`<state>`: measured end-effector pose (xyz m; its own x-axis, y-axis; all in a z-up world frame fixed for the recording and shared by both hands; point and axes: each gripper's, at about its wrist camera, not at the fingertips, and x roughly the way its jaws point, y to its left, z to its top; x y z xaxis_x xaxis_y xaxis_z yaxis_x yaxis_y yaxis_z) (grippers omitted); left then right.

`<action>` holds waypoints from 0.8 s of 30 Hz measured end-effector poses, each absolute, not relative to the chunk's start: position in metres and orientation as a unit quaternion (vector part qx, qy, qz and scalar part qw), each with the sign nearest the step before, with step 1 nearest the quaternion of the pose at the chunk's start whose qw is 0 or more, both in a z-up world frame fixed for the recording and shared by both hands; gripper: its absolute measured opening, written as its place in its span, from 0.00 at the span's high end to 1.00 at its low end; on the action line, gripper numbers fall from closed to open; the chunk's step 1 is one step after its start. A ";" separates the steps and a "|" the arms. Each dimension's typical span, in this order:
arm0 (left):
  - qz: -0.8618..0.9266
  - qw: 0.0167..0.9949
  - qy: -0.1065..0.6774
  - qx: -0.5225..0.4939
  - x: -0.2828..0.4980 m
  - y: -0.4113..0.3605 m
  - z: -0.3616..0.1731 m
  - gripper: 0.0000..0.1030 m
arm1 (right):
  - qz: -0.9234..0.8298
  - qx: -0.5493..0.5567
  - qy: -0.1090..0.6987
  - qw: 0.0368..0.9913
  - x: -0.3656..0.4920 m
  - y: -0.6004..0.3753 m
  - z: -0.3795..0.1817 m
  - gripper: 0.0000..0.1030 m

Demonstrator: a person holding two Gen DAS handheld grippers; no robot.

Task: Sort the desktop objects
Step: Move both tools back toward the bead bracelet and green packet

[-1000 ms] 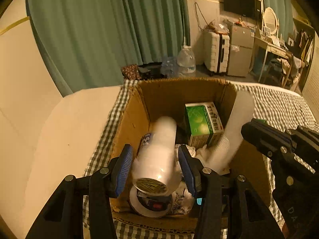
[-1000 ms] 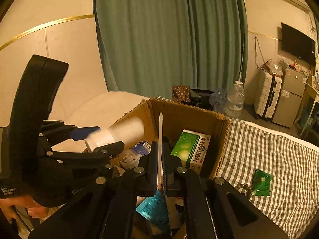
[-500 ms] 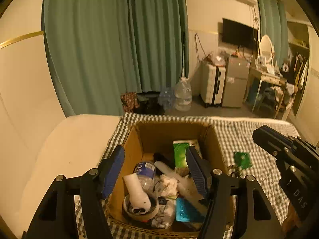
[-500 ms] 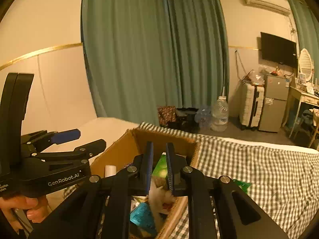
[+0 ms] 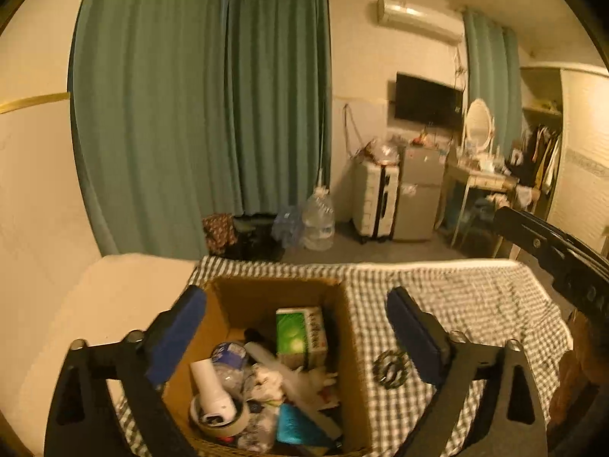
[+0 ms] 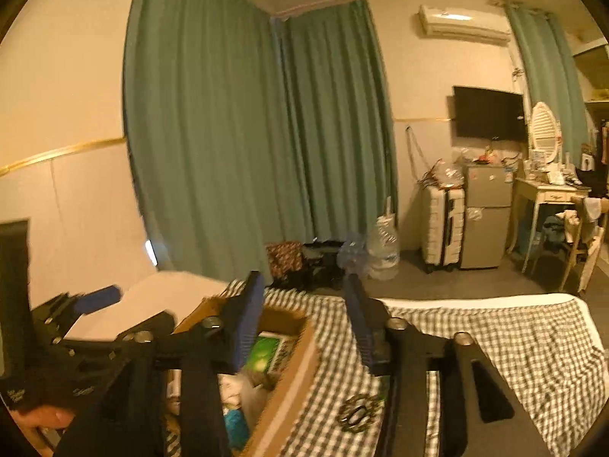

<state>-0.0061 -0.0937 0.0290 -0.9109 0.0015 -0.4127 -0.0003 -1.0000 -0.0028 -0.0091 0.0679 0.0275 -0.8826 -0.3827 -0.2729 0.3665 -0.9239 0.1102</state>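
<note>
left gripper: fingers spread wide, nothing between them, their jaws having just been opening; it hangs above an open cardboard box on a checked cloth. below and between the fingers, inside the box: a white bottle standing tilted in a roll of tape, a green carton upright at the far side, crumpled wrappers and a teal pack at the near side. just beside the right finger, outside the box, a dark ring of beads lies on the cloth. right gripper: fingers partly apart and empty, jaws having just been opening, over the box's right wall; the beads lie below its right finger.
</note>
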 end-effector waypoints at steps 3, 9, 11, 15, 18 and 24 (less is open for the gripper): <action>0.984 0.012 -0.006 -0.175 0.009 -0.081 0.040 0.00 | -0.974 0.138 -0.034 0.178 -0.009 0.088 0.038 0.41; 0.987 0.040 0.006 -0.153 0.020 -0.054 0.038 0.00 | -0.979 0.129 -0.038 0.154 -0.010 0.124 0.047 0.10; 0.986 0.043 0.015 -0.161 0.016 -0.043 0.032 0.00 | -0.979 0.133 -0.028 0.149 -0.010 0.131 0.044 0.06; 0.981 0.059 0.019 -0.183 0.004 -0.025 0.017 0.00 | -0.981 0.142 -0.001 0.131 -0.017 0.148 0.037 0.01; 0.976 0.071 0.021 -0.207 -0.005 -0.009 0.002 0.00 | -0.981 0.148 0.002 0.121 -0.024 0.163 0.030 0.01; 0.957 0.087 0.026 -0.276 -0.033 0.022 -0.038 0.00 | -0.979 0.180 0.015 0.092 -0.056 0.193 -0.001 0.01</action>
<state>-0.0325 0.0221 -0.0377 -0.8324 0.1518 -0.5330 -0.1810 -0.9835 0.0025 -0.0560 0.1928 -0.0015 -0.9183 -0.1745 -0.3554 0.1855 -0.9826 0.0031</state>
